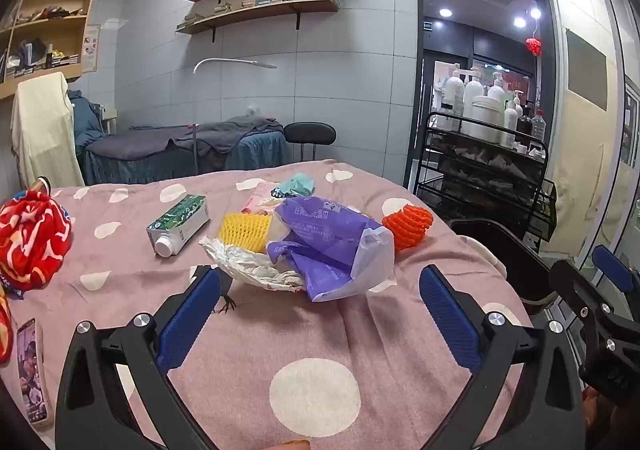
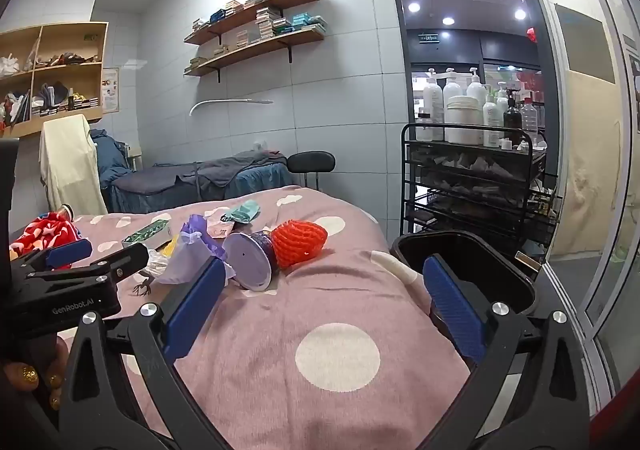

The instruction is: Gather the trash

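Both tongs, left (image 1: 320, 314) and right (image 2: 320, 306), are held wide open and empty above the bed (image 1: 312, 394); the purple bag (image 1: 328, 246) lies straight ahead of the left, nearer to it.

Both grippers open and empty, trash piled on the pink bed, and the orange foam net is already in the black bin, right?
Not quite: the orange foam net lies on the pink bed, beside the black bin, as the right wrist view shows. Both grippers are open and empty.
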A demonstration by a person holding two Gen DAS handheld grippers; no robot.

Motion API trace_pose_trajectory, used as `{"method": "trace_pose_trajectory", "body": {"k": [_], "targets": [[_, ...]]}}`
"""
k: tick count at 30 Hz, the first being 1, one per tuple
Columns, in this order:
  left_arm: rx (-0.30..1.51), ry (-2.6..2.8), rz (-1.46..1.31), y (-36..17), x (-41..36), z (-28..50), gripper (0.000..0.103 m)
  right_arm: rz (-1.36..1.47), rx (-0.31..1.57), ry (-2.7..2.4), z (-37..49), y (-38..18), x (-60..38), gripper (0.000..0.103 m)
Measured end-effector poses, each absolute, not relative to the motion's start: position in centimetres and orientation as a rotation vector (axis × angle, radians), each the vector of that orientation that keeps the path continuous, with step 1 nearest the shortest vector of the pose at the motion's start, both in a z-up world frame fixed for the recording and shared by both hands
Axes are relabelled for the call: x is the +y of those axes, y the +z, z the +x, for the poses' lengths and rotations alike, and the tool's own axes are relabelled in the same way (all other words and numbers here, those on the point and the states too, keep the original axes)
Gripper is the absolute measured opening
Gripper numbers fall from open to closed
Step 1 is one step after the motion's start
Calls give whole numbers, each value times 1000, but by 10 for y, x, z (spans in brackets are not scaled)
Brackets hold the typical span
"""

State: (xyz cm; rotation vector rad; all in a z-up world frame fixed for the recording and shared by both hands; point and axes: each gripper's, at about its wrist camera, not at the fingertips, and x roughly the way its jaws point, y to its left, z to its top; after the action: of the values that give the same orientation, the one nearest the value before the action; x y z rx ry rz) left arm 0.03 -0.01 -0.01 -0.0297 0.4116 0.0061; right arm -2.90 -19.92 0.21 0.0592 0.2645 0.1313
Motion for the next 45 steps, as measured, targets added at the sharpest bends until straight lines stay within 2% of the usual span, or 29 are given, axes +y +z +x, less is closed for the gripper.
{"method": "trace_pose_trajectory", "body": {"k": [45], "targets": [[427, -16, -67, -7, 11, 1, 98, 67, 291, 133, -25, -3, -200, 98]]}}
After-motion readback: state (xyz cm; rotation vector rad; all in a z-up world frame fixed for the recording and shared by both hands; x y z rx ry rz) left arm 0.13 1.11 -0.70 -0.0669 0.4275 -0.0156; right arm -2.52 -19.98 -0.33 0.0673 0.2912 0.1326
